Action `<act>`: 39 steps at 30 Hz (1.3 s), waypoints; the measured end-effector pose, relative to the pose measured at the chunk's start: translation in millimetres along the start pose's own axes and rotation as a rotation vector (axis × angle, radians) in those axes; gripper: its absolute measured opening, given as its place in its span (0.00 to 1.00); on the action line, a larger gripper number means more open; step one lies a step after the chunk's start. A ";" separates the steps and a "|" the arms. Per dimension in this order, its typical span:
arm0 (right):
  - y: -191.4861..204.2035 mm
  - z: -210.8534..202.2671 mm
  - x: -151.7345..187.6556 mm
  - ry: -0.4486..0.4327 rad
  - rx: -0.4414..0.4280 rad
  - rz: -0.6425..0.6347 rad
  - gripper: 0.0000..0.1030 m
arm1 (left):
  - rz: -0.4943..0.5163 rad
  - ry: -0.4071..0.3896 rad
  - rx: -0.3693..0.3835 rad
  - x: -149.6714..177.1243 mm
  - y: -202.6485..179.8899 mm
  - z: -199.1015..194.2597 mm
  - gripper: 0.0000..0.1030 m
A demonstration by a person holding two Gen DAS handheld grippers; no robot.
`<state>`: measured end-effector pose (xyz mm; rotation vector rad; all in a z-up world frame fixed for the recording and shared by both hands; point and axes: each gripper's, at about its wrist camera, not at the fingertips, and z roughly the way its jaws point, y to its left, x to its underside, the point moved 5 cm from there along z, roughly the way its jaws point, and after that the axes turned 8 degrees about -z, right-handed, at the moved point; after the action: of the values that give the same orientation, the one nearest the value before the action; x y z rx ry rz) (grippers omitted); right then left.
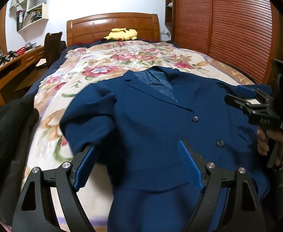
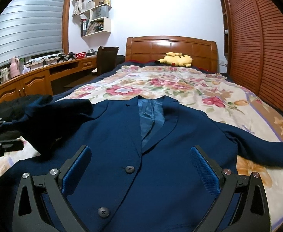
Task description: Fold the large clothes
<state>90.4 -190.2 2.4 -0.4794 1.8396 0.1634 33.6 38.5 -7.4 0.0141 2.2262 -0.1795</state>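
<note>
Across the middle of both frames, a navy blue jacket is lying front-up on the floral bedspread of a bed, its collar pointing toward the wooden headboard at the top and its two dark buttons running down the lower centre of the right wrist view. One sleeve is stretching out flat to the right edge of that frame, while the other sleeve, at centre left of the left wrist view, is lying bunched and folded inward over the jacket's side. The left gripper is hovering at the bottom of its own frame, its jaws spread wide with the blue pads well apart and jacket fabric showing between them; whether the pads are touching the cloth cannot be told. The right gripper is sitting at the bottom of its frame above the buttoned front, jaws likewise spread and pinching nothing. A yellow plush toy is resting by the headboard. A dark garment is lying at the left edge of the left wrist view.
</note>
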 end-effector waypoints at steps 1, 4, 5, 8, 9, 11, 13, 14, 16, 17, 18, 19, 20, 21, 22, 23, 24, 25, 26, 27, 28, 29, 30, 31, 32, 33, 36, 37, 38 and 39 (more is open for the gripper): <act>-0.1 -0.1 0.3 0.001 -0.001 -0.002 0.99 | -0.006 -0.009 -0.012 2.8 2.0 -2.7 0.81; -0.3 1.4 0.7 0.005 -0.004 -0.007 0.99 | -0.028 -0.025 -0.017 9.3 8.6 -10.8 0.81; -0.3 1.5 1.0 0.007 -0.006 -0.009 0.99 | -0.041 -0.030 -0.011 12.3 9.9 -15.1 0.81; 2.0 1.3 2.2 0.011 -0.007 -0.022 0.99 | -0.048 -0.051 -0.013 15.2 13.7 -24.2 0.81; 3.3 1.2 1.5 0.012 -0.006 -0.025 0.99 | -0.045 -0.058 -0.028 15.8 16.3 -26.7 0.81; 3.8 0.5 0.6 0.011 -0.008 -0.029 0.99 | -0.041 -0.067 -0.065 14.5 23.5 -27.2 0.81; 5.6 -0.5 -0.4 0.009 -0.013 -0.031 0.99 | -0.056 -0.068 -0.091 12.9 31.3 -24.8 0.81; 6.7 -0.6 -0.7 0.008 -0.016 -0.034 0.99 | -0.068 -0.070 -0.098 12.0 36.4 -23.5 0.81; 9.8 -0.8 0.1 0.008 -0.024 -0.043 0.99 | -0.080 -0.069 -0.115 11.5 45.0 -19.8 0.81; 11.5 -0.7 0.5 0.009 -0.027 -0.048 0.99 | -0.085 -0.067 -0.136 10.5 51.0 -15.4 0.81; 13.2 -0.7 1.0 0.010 -0.030 -0.056 0.99 | -0.089 -0.067 -0.145 10.7 55.7 -13.6 0.81; 14.4 -0.5 1.3 0.011 -0.033 -0.062 0.99 | -0.095 -0.065 -0.153 10.0 59.9 -10.5 0.81; 15.5 -0.2 1.7 0.013 -0.035 -0.068 0.99 | -0.103 -0.061 -0.162 9.4 64.7 -7.2 0.81; 17.4 -0.2 2.2 0.014 -0.037 -0.075 0.99 | -0.112 -0.054 -0.183 7.8 71.7 -2.2 0.81; 19.1 -0.2 2.6 0.014 -0.040 -0.081 0.99 | -0.116 -0.053 -0.202 7.3 75.4 1.2 0.81; 19.7 0.3 2.5 0.015 -0.042 -0.086 0.99 | -0.119 -0.050 -0.220 5.5 80.0 6.1 0.81; 20.6 0.4 2.8 0.015 -0.044 -0.092 0.99 | -0.128 -0.047 -0.231 3.7 85.7 11.0 0.81; 21.5 0.7 2.6 0.016 -0.045 -0.097 0.99 | -0.137 -0.045 -0.236 3.0 91.3 14.1 0.81; 22.2 0.6 2.6 0.015 -0.047 -0.102 0.99 | -0.153 -0.038 -0.242 1.2 97.4 20.1 0.81; 22.8 0.5 2.4 0.015 -0.048 -0.106 0.99 | -0.161 -0.033 -0.247 0.7 100.9 23.6 0.81; 23.2 0.6 2.3 0.015 -0.050 -0.109 0.99 | -0.170 -0.026 -0.250 -0.8 104.0 28.7 0.81; 23.4 0.9 2.5 0.015 -0.051 -0.114 0.99 | -0.180 -0.016 -0.252 -2.0 107.4 34.8 0.81; 25.1 1.2 2.2 0.015 -0.052 -0.118 0.99 | -0.188 -0.009 -0.251 -2.9 109.0 38.5 0.81; 25.0 1.5 2.1 0.015 -0.053 -0.123 0.99 | -0.196 -0.002 -0.245 -4.4 110.9 42.6 0.81; 25.0 1.9 2.1 0.014 -0.053 -0.127 0.99 | -0.204 0.006 -0.237 -5.4 111.5 46.0 0.81; 26.5 2.0 2.2 0.014 -0.053 -0.130 0.99 | -0.213 0.018 -0.227 -7.7 113.1 52.2 0.81; 26.2 3.6 2.5 0.016 -0.055 -0.136 0.99 | -0.238 0.063 -0.203 -10.2 114.8 67.6 0.81; 26.7 3.8 2.6 0.016 -0.056 -0.137 0.99 | -0.240 0.075 -0.197 -10.5 113.7 71.0 0.81; 26.7 4.1 2.4 0.016 -0.056 -0.137 0.99 | -0.237 0.092 -0.195 -10.4 112.1 76.7 0.81; 26.2 4.4 2.1 0.016 -0.056 -0.137 0.99 | -0.235 0.100 -0.196 -10.3 110.5 80.1 0.81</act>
<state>83.1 -165.4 -4.2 -0.6457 1.8147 0.1185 110.9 137.6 -61.5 -0.3531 2.3330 -0.0885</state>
